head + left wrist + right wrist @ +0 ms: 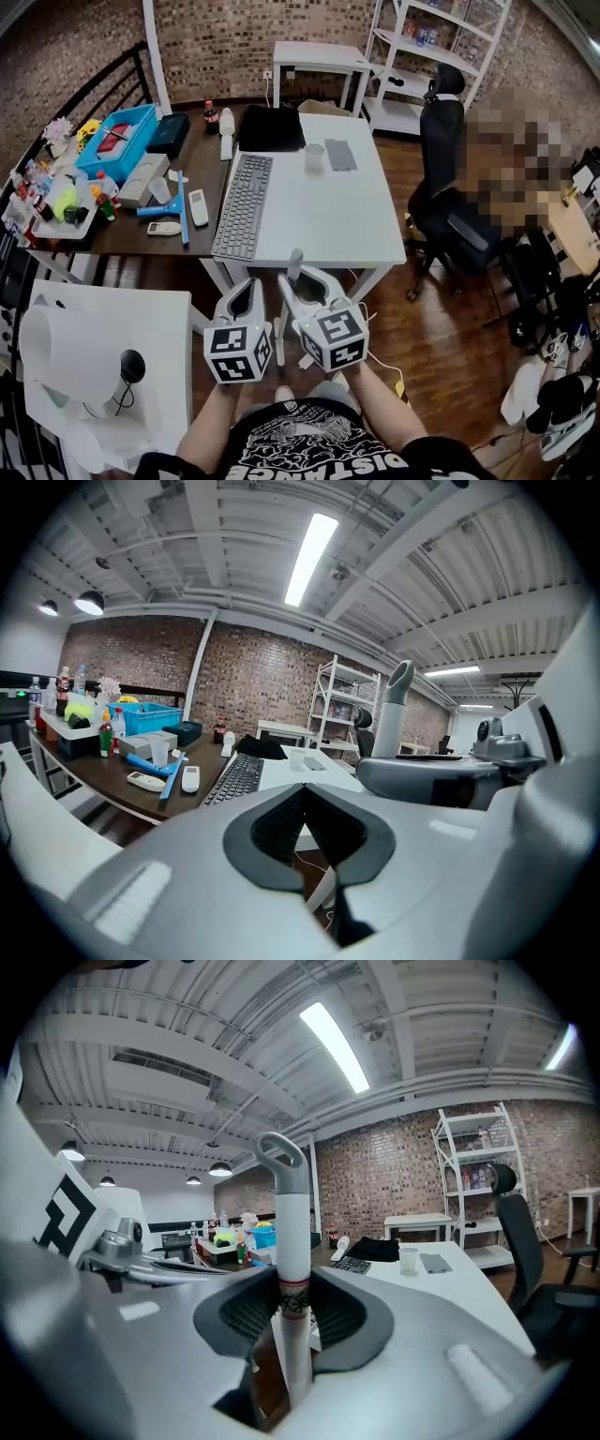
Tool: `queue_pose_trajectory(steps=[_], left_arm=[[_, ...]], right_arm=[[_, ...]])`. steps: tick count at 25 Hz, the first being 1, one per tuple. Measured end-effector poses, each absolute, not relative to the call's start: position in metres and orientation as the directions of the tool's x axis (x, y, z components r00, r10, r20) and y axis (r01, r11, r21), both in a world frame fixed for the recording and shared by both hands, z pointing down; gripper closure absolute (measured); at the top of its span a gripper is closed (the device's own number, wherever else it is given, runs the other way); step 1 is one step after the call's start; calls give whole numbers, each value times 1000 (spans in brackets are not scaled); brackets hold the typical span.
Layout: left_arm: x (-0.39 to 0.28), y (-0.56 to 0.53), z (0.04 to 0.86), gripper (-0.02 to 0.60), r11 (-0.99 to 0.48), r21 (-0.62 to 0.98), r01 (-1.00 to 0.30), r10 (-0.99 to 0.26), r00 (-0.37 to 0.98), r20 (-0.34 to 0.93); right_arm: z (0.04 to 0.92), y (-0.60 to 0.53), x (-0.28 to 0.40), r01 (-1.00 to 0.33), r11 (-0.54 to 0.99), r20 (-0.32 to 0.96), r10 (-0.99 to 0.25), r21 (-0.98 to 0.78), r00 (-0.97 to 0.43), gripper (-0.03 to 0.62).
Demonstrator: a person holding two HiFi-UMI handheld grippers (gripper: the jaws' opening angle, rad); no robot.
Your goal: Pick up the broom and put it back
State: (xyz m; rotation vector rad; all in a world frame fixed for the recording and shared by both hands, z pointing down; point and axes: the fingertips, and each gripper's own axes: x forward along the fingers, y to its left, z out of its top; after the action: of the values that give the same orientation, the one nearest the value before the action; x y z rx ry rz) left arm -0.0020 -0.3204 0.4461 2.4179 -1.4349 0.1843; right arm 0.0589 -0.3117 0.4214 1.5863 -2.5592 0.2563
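Observation:
The broom shows as a white handle (292, 1232) with a grey looped top, a red band and a printed label. It stands upright between the jaws of my right gripper (292, 1274), which is shut on it. In the head view the handle's grey top (294, 264) pokes up from the right gripper (306, 284) just in front of the white table's near edge. The left gripper (246, 294) hangs beside it on the left. Its jaws meet at the tips with nothing between them (302, 789). The left gripper view shows the handle (395, 714) to its right. The broom's head is hidden.
The white table (366, 216) ahead carries a keyboard (243, 204), a cup (314, 157) and a black bag. A dark desk (131, 234) on the left holds a blue bin (117, 141) and remotes. A black office chair (442, 202) and a seated person are on the right, with white shelves (441, 56) behind.

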Motion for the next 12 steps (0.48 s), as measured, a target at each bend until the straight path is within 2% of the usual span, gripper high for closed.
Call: queue_pose_trajectory(steps=[12], left_arm=[[-2,-313,451,577,-448,201,-871,-824,489,285]], right_arm=[[438,-315,61,-905,421,211,-880,-66,-425,494]])
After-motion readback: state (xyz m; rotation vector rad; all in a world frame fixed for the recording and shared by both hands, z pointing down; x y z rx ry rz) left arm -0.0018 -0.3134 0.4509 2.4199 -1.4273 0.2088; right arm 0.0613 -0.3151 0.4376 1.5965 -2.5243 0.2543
